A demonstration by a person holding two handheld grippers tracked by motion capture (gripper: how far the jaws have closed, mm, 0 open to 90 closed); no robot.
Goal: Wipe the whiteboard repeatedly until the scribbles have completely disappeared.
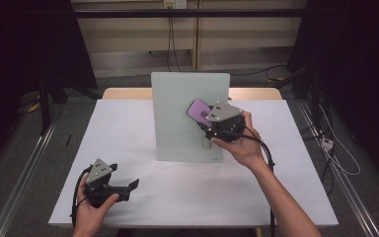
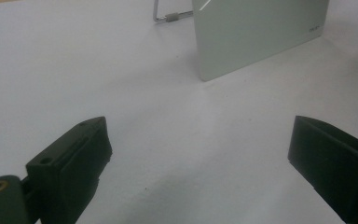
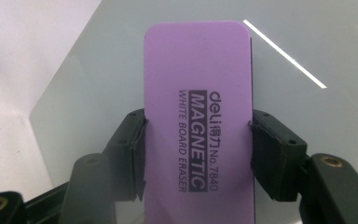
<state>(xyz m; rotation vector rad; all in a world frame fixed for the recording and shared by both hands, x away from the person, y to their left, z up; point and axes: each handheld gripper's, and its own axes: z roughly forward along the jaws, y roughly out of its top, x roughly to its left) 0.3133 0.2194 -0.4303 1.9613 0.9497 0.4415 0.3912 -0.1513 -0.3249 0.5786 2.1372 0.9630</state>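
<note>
A pale grey-green whiteboard [image 1: 177, 108] stands upright on a wire stand in the middle of the white table. My right gripper [image 1: 208, 123] is shut on a purple magnetic whiteboard eraser [image 1: 199, 111], which rests against the board's right half. In the right gripper view the eraser [image 3: 198, 116] lies flat on the board [image 3: 307, 42], both jaws clamping its long sides. My left gripper [image 1: 132, 184] stays low at the table's front left, open, nothing between its jaws. In the left gripper view the board's lower corner [image 2: 256, 37] stands ahead of the open gripper [image 2: 198, 154].
The white table top [image 1: 123, 133] spreads around the board. The board's wire stand [image 2: 170, 17] shows behind its left side. Metal rails [image 1: 24, 173] run along the floor on both sides, and cables [image 1: 335, 148] trail at the right.
</note>
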